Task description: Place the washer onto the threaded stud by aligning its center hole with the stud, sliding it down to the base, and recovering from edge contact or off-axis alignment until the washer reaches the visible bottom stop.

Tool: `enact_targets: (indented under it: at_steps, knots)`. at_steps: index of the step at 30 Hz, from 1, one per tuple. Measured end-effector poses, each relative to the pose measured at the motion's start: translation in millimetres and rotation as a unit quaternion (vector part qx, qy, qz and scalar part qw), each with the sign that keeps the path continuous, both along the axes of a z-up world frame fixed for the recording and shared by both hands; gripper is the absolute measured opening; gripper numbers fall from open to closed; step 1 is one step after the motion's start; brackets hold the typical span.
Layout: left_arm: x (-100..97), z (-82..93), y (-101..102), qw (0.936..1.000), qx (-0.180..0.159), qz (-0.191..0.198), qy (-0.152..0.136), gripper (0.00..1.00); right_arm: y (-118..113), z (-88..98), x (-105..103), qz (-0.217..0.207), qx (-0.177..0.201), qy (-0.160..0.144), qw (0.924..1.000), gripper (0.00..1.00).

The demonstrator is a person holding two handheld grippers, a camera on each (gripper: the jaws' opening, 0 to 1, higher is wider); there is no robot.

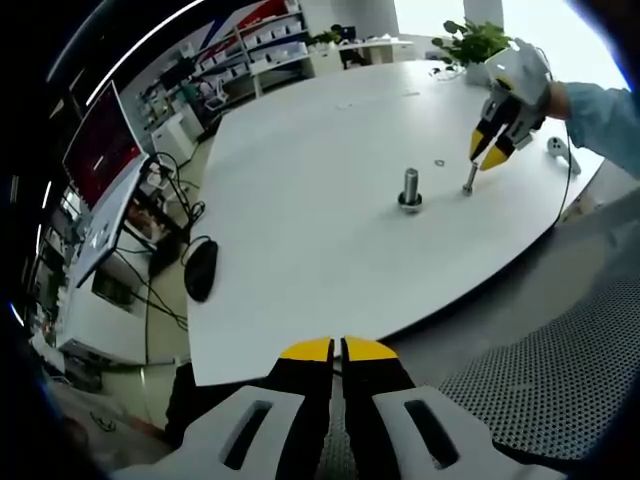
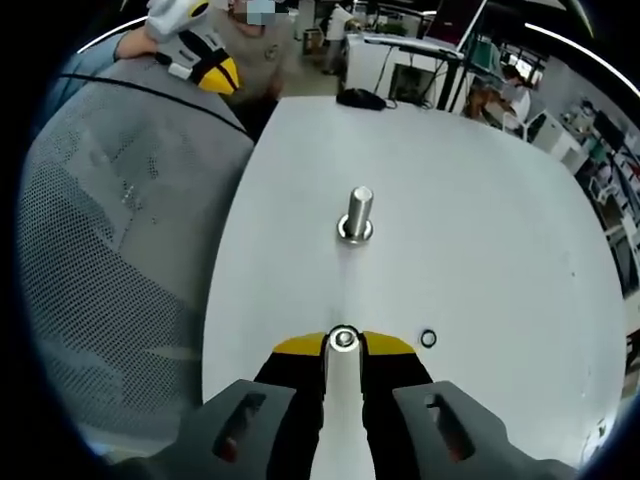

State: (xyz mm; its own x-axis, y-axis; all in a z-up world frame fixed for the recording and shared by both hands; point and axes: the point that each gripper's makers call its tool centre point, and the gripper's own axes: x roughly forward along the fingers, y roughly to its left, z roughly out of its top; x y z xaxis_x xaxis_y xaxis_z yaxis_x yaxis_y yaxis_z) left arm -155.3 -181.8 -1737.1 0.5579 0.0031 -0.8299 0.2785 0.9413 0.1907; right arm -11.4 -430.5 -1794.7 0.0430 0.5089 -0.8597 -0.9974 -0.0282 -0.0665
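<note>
A washer (image 2: 428,339), a small dark ring, is seen flat on the white surface (image 2: 480,230) just beside the right tongs (image 2: 344,345), which are closed on a small bolt (image 2: 344,340). The threaded stud (image 2: 356,214) stands upright further off. The left tongs (image 1: 338,349) are held nearly closed, empty.

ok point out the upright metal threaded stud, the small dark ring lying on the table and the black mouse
upright metal threaded stud (image 2: 356,213), right gripper view, mid shaft
small dark ring (image 2: 428,339), right gripper view, its rim
black computer mouse (image 1: 200,270), left gripper view, top shell
</note>
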Motion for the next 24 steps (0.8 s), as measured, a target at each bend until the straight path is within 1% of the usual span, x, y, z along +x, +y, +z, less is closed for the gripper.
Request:
enact_targets:
  at_steps: [4, 10, 24]
  knots:
    - [-0.2, -0.4, 0.2, 1.0000, 0.000, 0.000, 0.001, 0.00, 3.4, 1.1, 1.4, -0.001, 0.001, -0.001, 1.0000, 0.14]
    - [0.1, 0.1, 0.1, 1.0000, 0.000, 0.000, 0.000, 0.00, 4.0, 1.3, -2.9, 0.004, -0.001, 0.000, 1.0000, 0.14]
    - [0.0, -0.1, 0.0, 1.0000, 0.000, 0.000, 0.000, 0.00, 1.1, 2.4, -4.5, 0.021, -0.024, -0.014, 0.9994, 0.14]
